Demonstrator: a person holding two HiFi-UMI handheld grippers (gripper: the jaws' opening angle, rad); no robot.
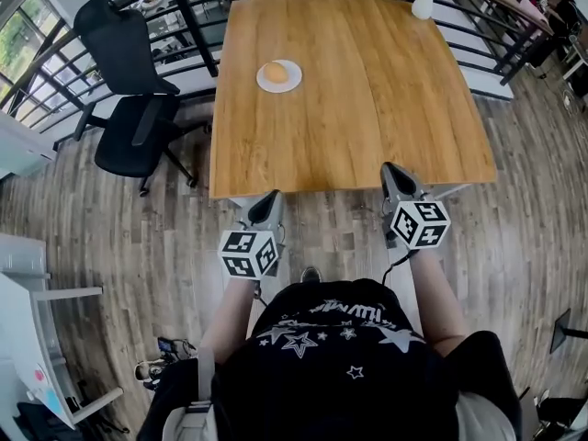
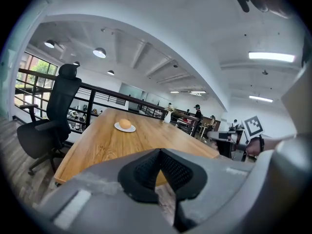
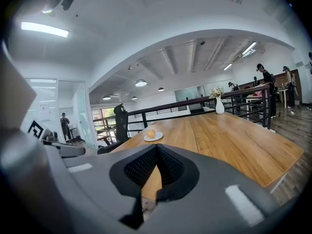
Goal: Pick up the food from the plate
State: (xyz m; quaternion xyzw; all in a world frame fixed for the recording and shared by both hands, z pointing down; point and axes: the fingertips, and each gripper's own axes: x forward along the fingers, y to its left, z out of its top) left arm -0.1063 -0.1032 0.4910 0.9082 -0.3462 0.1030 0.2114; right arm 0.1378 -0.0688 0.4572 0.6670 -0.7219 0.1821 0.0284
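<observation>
A round orange-brown bun [image 1: 276, 72] lies on a small white plate [image 1: 292, 83] on the far left part of the wooden table [image 1: 367, 99]. The bun [image 2: 125, 124] and plate [image 2: 118, 128] also show in the left gripper view, and small in the right gripper view as the bun [image 3: 151, 134] on its plate [image 3: 158, 138]. My left gripper [image 1: 268, 206] and right gripper [image 1: 394, 178] hang side by side just short of the table's near edge, far from the plate. Both are shut with nothing between the jaws.
A black office chair [image 1: 129, 90] stands left of the table. A white vase [image 1: 423, 4] with flowers sits at the table's far right edge. Black railing [image 1: 197, 26] runs behind the table. People stand in the background of both gripper views.
</observation>
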